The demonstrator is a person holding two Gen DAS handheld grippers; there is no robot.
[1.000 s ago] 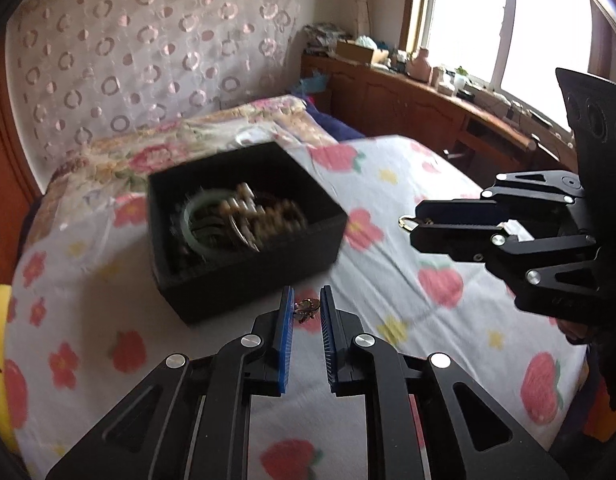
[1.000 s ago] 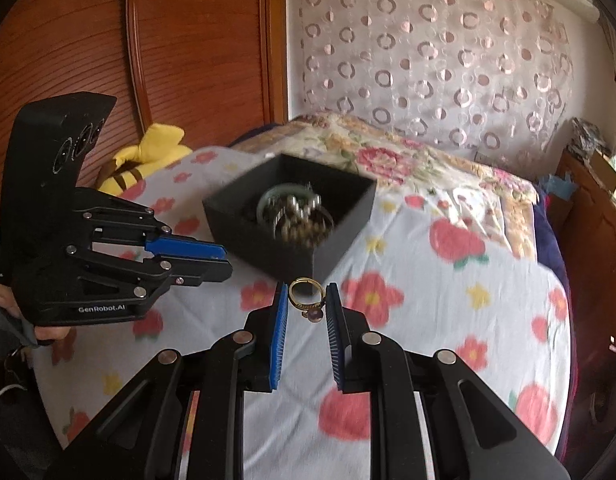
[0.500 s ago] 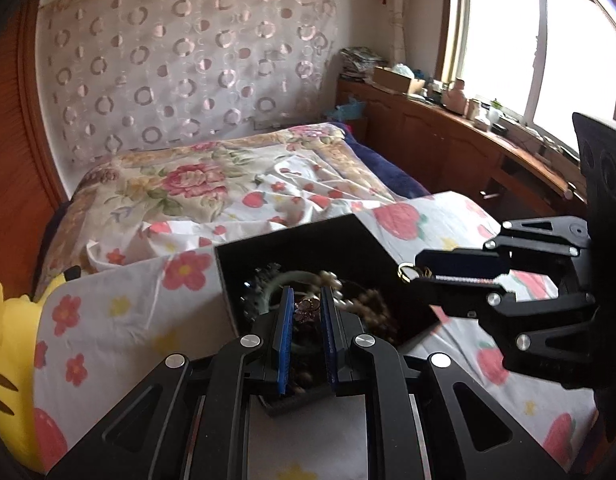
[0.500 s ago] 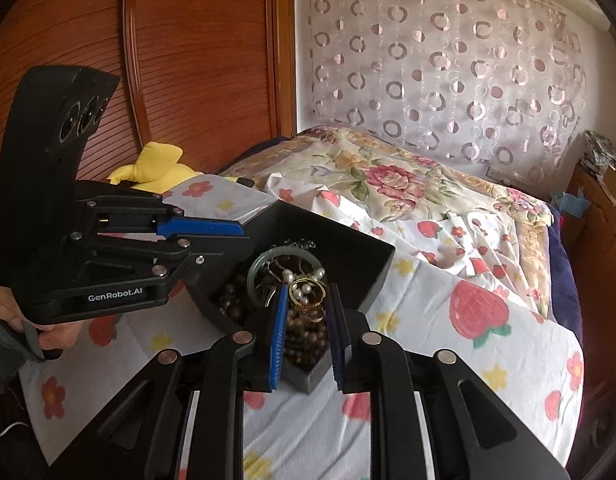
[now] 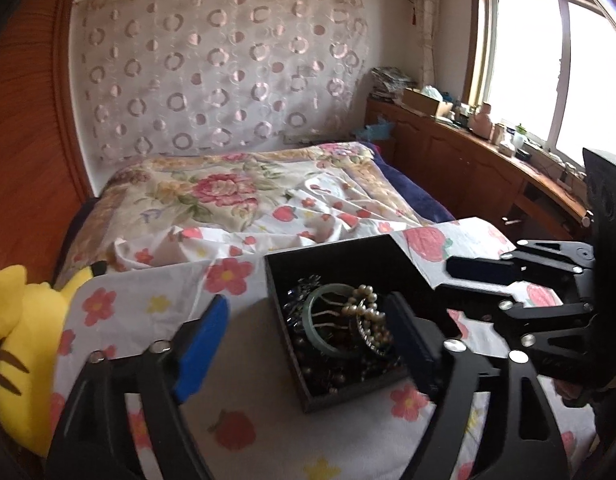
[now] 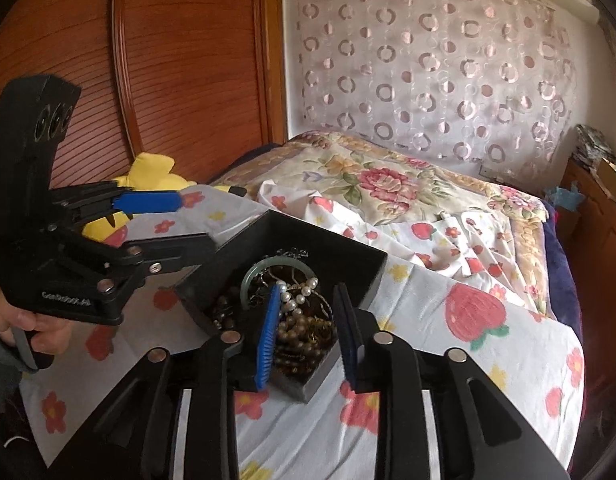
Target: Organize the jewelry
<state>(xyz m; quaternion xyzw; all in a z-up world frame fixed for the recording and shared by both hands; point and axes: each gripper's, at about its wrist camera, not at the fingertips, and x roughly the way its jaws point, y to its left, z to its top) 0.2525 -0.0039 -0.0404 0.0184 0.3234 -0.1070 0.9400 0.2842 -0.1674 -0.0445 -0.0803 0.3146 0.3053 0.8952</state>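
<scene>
Left gripper (image 5: 308, 340): jaws spread wide, empty, poised over the black jewelry box (image 5: 347, 258) at lower centre of the left view.
Right gripper (image 6: 306, 326): jaws parted, nothing between, above the box's near corner.
Jewelry: green bangle (image 5: 327, 336), pearl strand (image 6: 296, 304) and brown beads heaped inside the box.
Doing it well: lift both grippers straight up, clear of the strands.
Hard to tell: small rings lost in the tangle.

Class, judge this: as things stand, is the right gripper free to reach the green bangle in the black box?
Probably yes. The right gripper is open above the lidless black box, and the green bangle lies on top.
</scene>
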